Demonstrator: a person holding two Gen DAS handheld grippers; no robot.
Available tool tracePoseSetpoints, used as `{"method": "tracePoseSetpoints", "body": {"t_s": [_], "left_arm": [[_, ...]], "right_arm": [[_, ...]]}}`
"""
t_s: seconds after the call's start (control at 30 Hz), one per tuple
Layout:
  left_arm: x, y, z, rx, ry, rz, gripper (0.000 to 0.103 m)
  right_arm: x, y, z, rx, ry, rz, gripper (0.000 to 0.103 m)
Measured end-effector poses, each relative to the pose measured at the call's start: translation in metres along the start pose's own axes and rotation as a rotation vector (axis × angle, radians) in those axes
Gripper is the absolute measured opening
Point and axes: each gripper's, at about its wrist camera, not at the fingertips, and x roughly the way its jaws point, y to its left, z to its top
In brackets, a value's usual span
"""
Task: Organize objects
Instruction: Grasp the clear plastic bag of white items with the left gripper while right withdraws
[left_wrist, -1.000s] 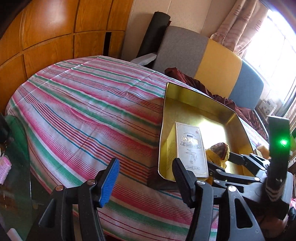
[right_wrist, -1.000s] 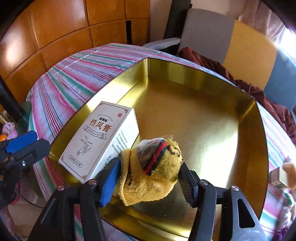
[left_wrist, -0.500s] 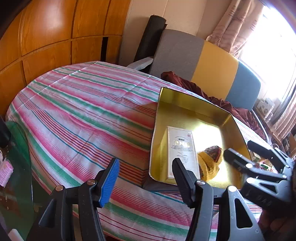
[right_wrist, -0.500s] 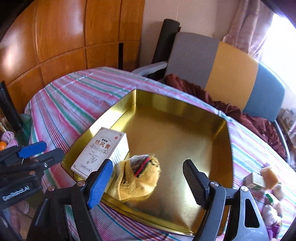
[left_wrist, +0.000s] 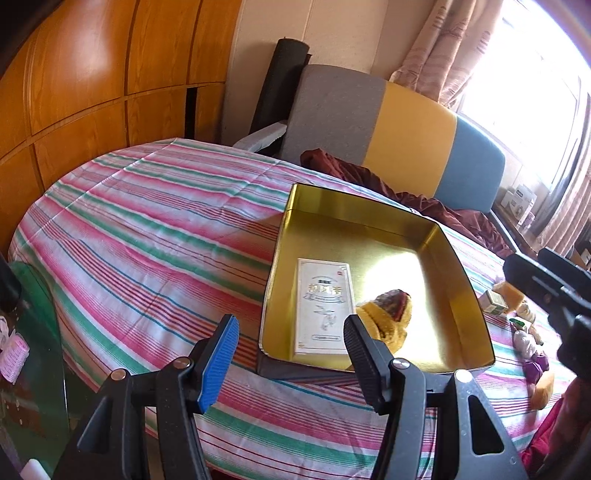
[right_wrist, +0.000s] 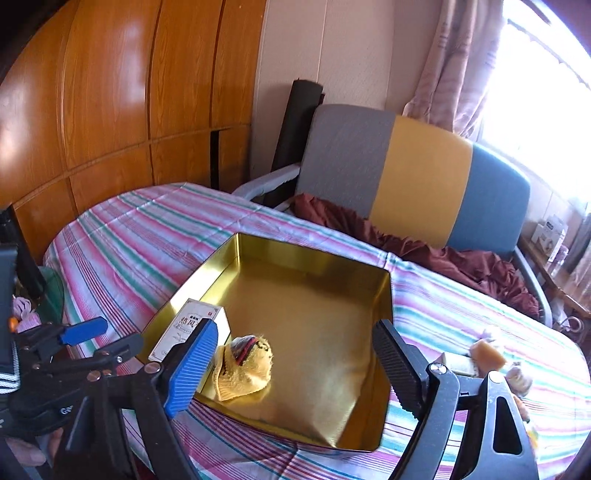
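Observation:
A gold metal tray (left_wrist: 369, 214) (right_wrist: 306, 258) sits on the striped tablecloth. Inside it lie a white carton box (left_wrist: 323, 299) (right_wrist: 184, 326) and a rolled yellow sock (left_wrist: 388, 314) (right_wrist: 243, 365) beside it at the near end. My left gripper (left_wrist: 291, 354) is open and empty, held above the table's near edge, left of the tray. My right gripper (right_wrist: 291, 365) is open and empty, raised above and in front of the tray; it also shows at the right edge of the left wrist view (left_wrist: 546, 291).
Several small loose items lie on the cloth right of the tray: a small box (left_wrist: 493, 302), a sponge-like block (right_wrist: 487, 354), purple pieces (left_wrist: 533, 365). A grey, yellow and blue sofa (right_wrist: 417, 166) with a maroon blanket (right_wrist: 424, 251) stands behind the table. Wooden panelling is at the left.
My right gripper has let go of the yellow sock, opened and pulled back up and away from the tray. My left gripper has also drawn back and risen.

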Motion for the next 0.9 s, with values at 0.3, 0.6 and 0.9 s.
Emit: {"method": "tracePoseSetpoints", "body": {"t_s": [0.3,0.6,0.9], "left_arm": [[-0.004,-0.02,0.002,0.047,-0.002,-0.02,0.06],[-0.007,-0.044,0.003,0.101,-0.004,-0.047,0.06],[-0.007,-0.077,0.002,0.168,0.006,-0.074,0.06]], "right_arm": [[-0.023,-0.019,0.003,0.035,-0.036,-0.015,0.089],[-0.033,-0.041,-0.001,0.066,-0.05,-0.043,0.09],[-0.042,-0.068,-0.009,0.101,-0.058,-0.076,0.092]]}}
